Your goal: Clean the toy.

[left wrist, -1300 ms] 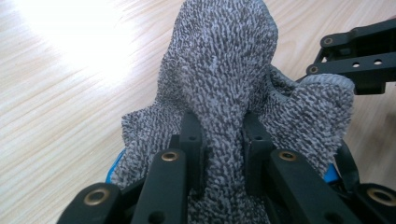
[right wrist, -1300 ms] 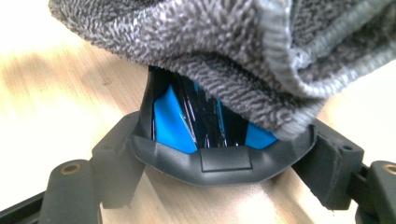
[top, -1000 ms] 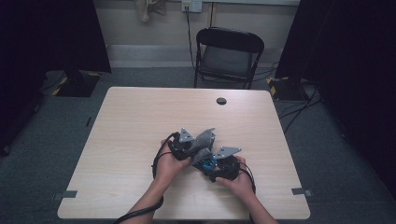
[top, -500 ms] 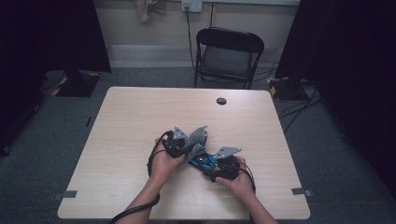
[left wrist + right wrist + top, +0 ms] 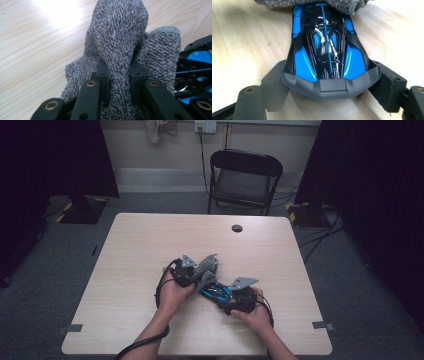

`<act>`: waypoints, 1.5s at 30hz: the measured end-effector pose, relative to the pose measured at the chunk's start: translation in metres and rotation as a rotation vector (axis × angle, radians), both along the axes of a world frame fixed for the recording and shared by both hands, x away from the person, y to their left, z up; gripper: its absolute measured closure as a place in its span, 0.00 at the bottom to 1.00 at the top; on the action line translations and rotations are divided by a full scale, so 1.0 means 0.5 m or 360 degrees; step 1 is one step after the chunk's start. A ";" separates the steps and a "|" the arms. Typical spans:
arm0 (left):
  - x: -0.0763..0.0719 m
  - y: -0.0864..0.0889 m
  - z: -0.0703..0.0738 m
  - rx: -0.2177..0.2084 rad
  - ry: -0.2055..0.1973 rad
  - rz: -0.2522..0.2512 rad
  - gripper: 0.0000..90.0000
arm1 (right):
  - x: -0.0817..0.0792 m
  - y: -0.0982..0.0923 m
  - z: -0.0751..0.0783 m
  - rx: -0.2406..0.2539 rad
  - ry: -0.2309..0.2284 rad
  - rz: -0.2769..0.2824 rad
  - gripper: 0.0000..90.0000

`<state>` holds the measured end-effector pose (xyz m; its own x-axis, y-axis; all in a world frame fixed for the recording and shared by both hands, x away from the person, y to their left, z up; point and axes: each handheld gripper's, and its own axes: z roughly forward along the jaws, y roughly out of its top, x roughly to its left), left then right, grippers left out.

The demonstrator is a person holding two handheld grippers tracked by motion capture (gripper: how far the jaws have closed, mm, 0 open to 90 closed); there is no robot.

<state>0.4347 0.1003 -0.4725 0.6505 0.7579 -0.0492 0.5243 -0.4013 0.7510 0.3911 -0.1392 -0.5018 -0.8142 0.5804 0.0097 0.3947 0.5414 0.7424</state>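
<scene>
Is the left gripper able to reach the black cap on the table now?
Probably not yet: the left gripper is shut on the grey sock. The table between it and the cap lies bare, though.

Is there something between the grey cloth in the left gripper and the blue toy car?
Nothing visible stands between them. The left gripper is shut on the grey cloth, and the cloth's edge already lies over the far end of the blue toy car, which sits between the jaws of the right gripper.
</scene>
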 end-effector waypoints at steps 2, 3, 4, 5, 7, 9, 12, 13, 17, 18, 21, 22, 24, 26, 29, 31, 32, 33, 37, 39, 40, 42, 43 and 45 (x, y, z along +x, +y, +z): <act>0.001 0.005 -0.001 0.0001 -0.0007 0.0007 0.83 | 0.000 0.000 0.000 0.0000 0.0000 0.0000 0.27; 0.001 0.007 -0.002 0.0003 -0.0001 0.0010 0.83 | 0.000 0.000 0.000 0.0000 0.0000 0.0000 0.27; 0.001 0.009 -0.002 0.0006 -0.0004 0.0019 0.83 | 0.000 0.000 0.000 0.0000 0.0000 0.0000 0.27; 0.001 0.010 -0.003 0.0005 -0.0009 0.0023 0.83 | 0.000 0.000 0.000 0.0000 0.0000 0.0000 0.27; 0.002 0.013 -0.004 -0.0006 -0.0001 0.0037 0.83 | 0.000 0.000 0.000 0.0000 0.0000 0.0000 0.27; 0.003 0.018 -0.005 0.0004 0.0002 0.0047 0.83 | 0.000 0.000 0.000 0.0000 0.0000 0.0000 0.27; 0.005 0.025 -0.008 0.0002 0.0005 0.0069 0.83 | 0.000 0.000 0.000 0.0000 0.0000 0.0000 0.27; 0.006 0.028 -0.008 0.0021 -0.0010 0.0071 0.83 | 0.000 0.000 0.000 0.0000 0.0000 0.0000 0.27; 0.005 0.036 -0.012 0.0020 0.0003 0.0090 0.83 | 0.000 0.000 0.000 0.0000 0.0000 0.0000 0.27; 0.005 0.037 -0.012 0.0018 0.0007 0.0095 0.83 | 0.000 0.000 0.000 0.0000 0.0000 -0.0001 0.27; 0.006 0.042 -0.012 0.0050 0.0003 0.0099 0.83 | 0.000 0.000 0.000 0.0000 0.0000 -0.0001 0.27; 0.006 0.042 -0.012 0.0050 0.0003 0.0099 0.83 | 0.000 0.000 0.000 0.0000 0.0000 0.0000 0.27; 0.006 0.048 -0.014 0.0061 0.0001 0.0114 0.83 | 0.000 0.000 0.000 0.0000 0.0000 0.0000 0.27; 0.006 0.050 -0.014 0.0050 0.0018 0.0124 0.83 | 0.000 0.000 0.000 0.0000 0.0000 0.0000 0.27; 0.006 0.066 -0.014 0.0068 0.0016 0.0138 0.83 | 0.000 0.000 0.000 0.0000 0.0001 0.0000 0.27; 0.005 0.077 -0.013 0.0072 0.0027 0.0148 0.83 | 0.000 0.000 0.000 0.0000 0.0001 0.0000 0.27; 0.005 0.077 -0.013 0.0072 0.0027 0.0148 0.83 | 0.000 0.000 0.000 0.0000 0.0000 0.0000 0.27; 0.003 0.087 -0.013 0.0068 0.0025 0.0168 0.83 | 0.000 0.000 0.000 0.0000 0.0001 0.0001 0.27; -0.003 0.108 -0.013 0.0066 0.0033 0.0186 0.83 | 0.000 0.000 0.000 0.0000 0.0001 0.0002 0.27; -0.007 0.120 -0.013 0.0070 0.0042 0.0197 0.83 | 0.000 0.000 0.000 -0.0001 0.0001 0.0002 0.26; -0.007 0.120 -0.013 0.0070 0.0042 0.0197 0.83 | 0.000 0.000 0.000 -0.0001 0.0001 0.0002 0.26; -0.011 0.131 -0.012 0.0065 0.0037 0.0213 0.83 | 0.000 0.000 0.000 -0.0001 0.0001 0.0002 0.26; -0.016 0.144 -0.009 0.0071 0.0042 0.0209 0.83 | 0.001 0.000 0.000 -0.0001 0.0002 0.0002 0.26; -0.023 0.157 -0.005 0.0089 0.0050 0.0204 0.83 | 0.001 0.000 0.000 -0.0001 0.0001 0.0003 0.26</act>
